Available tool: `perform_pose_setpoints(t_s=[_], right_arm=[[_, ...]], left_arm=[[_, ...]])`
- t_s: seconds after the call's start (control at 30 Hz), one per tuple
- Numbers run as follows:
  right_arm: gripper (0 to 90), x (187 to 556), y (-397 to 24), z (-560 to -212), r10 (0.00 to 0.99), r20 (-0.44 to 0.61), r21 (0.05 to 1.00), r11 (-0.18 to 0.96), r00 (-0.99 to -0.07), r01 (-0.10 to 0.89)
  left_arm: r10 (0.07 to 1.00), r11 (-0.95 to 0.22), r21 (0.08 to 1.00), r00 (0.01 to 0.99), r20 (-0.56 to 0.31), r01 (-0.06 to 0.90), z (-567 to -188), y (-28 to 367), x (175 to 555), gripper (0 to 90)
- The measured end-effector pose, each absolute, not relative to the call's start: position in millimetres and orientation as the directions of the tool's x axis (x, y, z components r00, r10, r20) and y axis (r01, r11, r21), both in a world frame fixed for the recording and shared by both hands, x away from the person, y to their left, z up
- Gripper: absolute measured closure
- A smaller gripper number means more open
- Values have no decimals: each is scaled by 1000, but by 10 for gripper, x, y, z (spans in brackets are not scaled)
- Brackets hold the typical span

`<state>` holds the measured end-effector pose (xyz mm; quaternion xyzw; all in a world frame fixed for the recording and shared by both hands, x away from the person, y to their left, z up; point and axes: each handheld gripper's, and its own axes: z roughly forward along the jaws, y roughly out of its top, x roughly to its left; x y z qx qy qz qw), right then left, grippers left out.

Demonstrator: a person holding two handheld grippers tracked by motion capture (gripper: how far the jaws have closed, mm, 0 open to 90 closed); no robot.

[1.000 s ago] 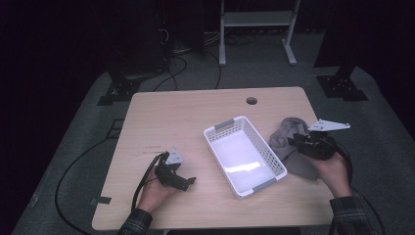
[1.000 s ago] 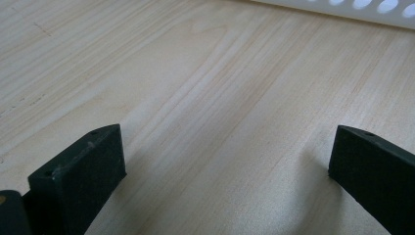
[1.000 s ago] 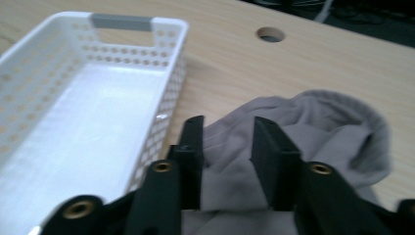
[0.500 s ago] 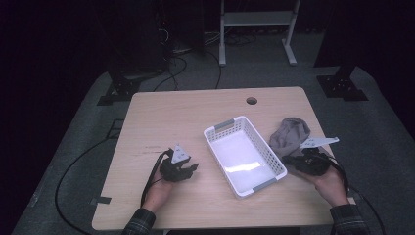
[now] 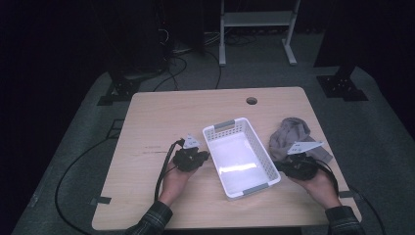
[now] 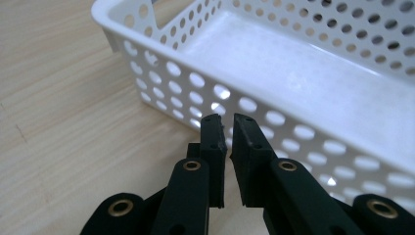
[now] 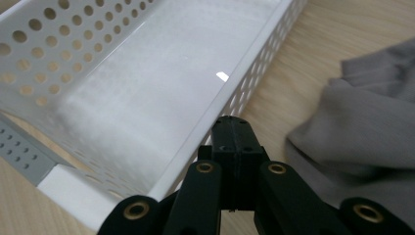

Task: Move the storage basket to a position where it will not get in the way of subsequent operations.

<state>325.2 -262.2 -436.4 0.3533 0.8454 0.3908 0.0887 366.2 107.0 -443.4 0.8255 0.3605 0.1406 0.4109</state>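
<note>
Near the front edge of the light wooden table [image 5: 161,117], each of the person's hands holds a black two-jaw gripper, one on either side of a white perforated plastic basket [image 5: 254,172]. The left gripper [image 5: 204,156] lies just beside the basket's left long wall; its jaws have just been closing and now stand narrow, a thin slit between them with nothing in it. The right gripper [image 5: 279,167] sits at the basket's right long wall, its jaws pressed fully together and empty. Just beyond the right gripper, towards the table's right edge, lies a crumpled grey cloth [image 5: 289,133]. The basket lies slantwise on the table's middle.
</note>
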Motion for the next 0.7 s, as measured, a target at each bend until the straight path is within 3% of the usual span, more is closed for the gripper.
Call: perform_pose_setpoints(t_s=[0.37,0.7], right_arm=[[893,3256,-2276,-4363,585,133,743,475,-800,472],[894,3242,-1932,-4361,519,115,757,506,-847,413]], left_arm=[[722,-371,792,687,-82,484,-4410,1137,3860,832],[758,-333,794,645,-95,509,-4349,1454,3969,831]])
